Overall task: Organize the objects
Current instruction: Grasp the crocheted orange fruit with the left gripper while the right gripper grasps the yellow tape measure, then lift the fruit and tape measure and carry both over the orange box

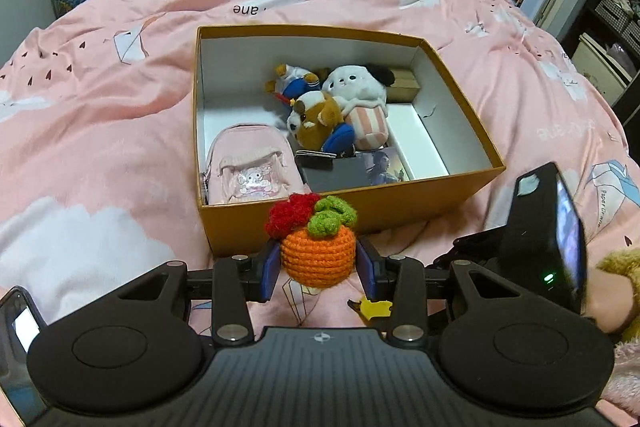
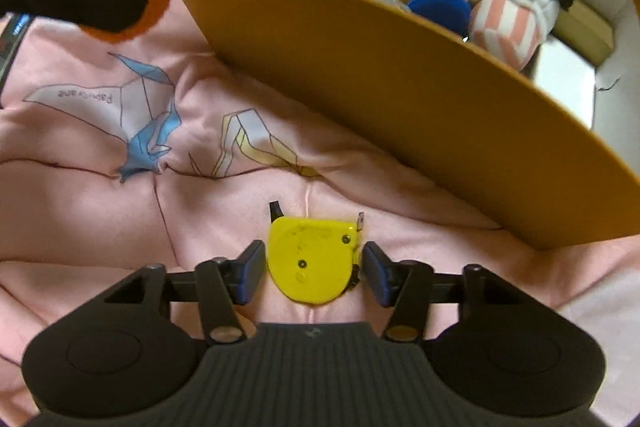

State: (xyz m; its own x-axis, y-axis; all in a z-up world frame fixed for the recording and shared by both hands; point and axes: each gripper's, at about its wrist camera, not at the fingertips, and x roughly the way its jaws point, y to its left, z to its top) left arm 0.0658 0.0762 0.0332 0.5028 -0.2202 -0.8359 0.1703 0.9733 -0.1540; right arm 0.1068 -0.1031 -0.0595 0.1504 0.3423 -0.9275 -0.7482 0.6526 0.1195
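Now, L gripper clamps the crochet orange toy w/ both fingers, held above the pink duvet, just in front of the orange box. R gripper open, fingers either side of the yellow tape measure lying on the duvet beside the box wall.

A bed covered by a pink quilt printed with white clouds and paper cranes carries everything. An open orange cardboard box sits directly on the quilt near its middle. Just in front of the box's near wall, a small yellow tape measure lies flat on the quilt, apart from the box
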